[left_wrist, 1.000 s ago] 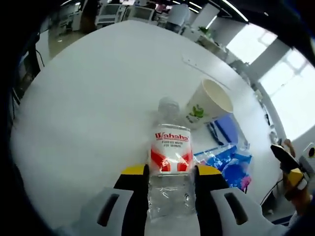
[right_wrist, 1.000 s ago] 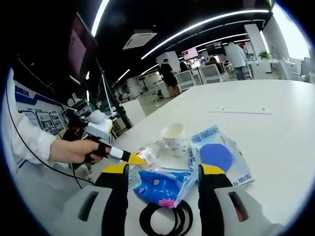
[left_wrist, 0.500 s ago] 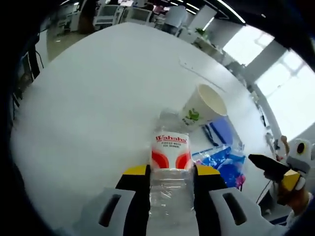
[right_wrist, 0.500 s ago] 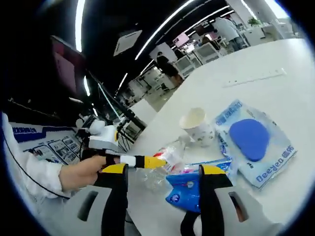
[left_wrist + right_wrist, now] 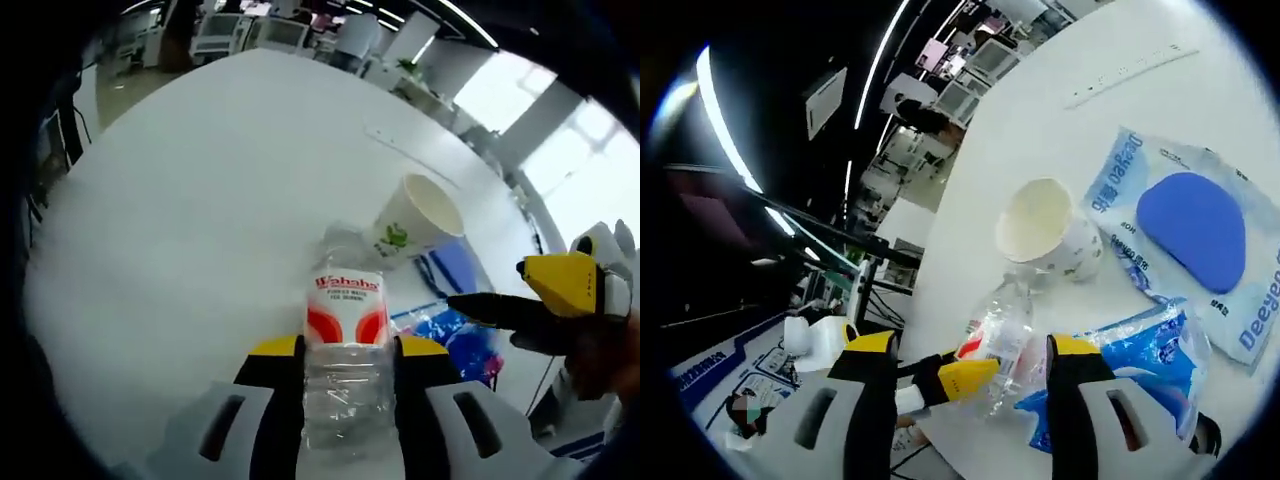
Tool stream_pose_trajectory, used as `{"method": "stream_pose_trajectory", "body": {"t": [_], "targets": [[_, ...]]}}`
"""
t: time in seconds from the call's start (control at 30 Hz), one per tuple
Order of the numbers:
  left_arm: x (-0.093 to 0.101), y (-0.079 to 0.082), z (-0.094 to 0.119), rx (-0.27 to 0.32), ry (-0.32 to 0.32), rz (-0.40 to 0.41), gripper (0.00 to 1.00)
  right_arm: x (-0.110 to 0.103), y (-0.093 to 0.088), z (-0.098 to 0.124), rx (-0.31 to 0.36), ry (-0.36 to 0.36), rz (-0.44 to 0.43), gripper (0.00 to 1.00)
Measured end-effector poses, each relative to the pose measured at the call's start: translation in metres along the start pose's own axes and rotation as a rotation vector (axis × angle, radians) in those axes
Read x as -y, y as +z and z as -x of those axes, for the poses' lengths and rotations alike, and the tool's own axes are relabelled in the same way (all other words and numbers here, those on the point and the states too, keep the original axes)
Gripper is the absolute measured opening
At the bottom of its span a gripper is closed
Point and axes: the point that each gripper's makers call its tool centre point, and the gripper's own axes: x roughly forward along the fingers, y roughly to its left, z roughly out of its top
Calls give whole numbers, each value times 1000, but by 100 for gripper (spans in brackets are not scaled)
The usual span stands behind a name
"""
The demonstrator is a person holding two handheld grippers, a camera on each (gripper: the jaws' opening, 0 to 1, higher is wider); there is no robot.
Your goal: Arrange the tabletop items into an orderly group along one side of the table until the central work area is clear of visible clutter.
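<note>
- The left gripper (image 5: 345,350) is clenched on the water bottle (image 5: 345,335); its yellow-tipped jaws press the clear body just below the red-and-white label, with the cap end pointing towards 12 o'clock in the left gripper view.
- The bottle sits near the table (image 5: 200,200) edge, the paper cup (image 5: 415,215) just beyond it at 1 o'clock, apparently touching the cap end.
- The right gripper (image 5: 500,305) has swung in from 3 o'clock over the past second; it now reaches over the blue packet (image 5: 465,335). A second ago it hung far out at the 4 o'clock edge.
- In the right gripper view its own jaws stand apart and released, with the bottle (image 5: 995,345) between them in the picture and the blue packet (image 5: 1140,355) at 4 o'clock.
- The flat pouch with the blue disc (image 5: 1195,235) lies at 2 o'clock, beside the cup (image 5: 1045,230).
- Judgement: the items are already bunched along one side; the right gripper's approach suggests a next pickup, probably the packet, while the bottle awaits placement.
</note>
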Motion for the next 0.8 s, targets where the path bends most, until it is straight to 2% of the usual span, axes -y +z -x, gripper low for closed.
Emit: {"method": "stream_pose_trajectory", "body": {"t": [0.1, 0.2, 0.3, 0.43, 0.6, 0.7, 0.8], "targets": [[0, 0, 0, 3, -1, 6, 30, 3, 0, -11, -5, -47, -9, 57], [0, 0, 0, 5, 1, 1, 30, -2, 3, -19, 28, -71, 4, 57], [0, -1, 0, 8, -1, 7, 30, -8, 0, -32, 25, -91, 24, 57], [-1, 0, -1, 9, 1, 2, 30, -3, 0, -44, 17, -144, 53, 57], [0, -3, 0, 7, 3, -16, 31, -2, 4, -52, 31, -187, 86, 56], [1, -4, 1, 6, 3, -27, 31, -1, 4, -57, 42, -215, 76, 56], [1, -6, 1, 4, 8, -50, 31, 6, 7, -60, 56, -280, 130, 55]]}}
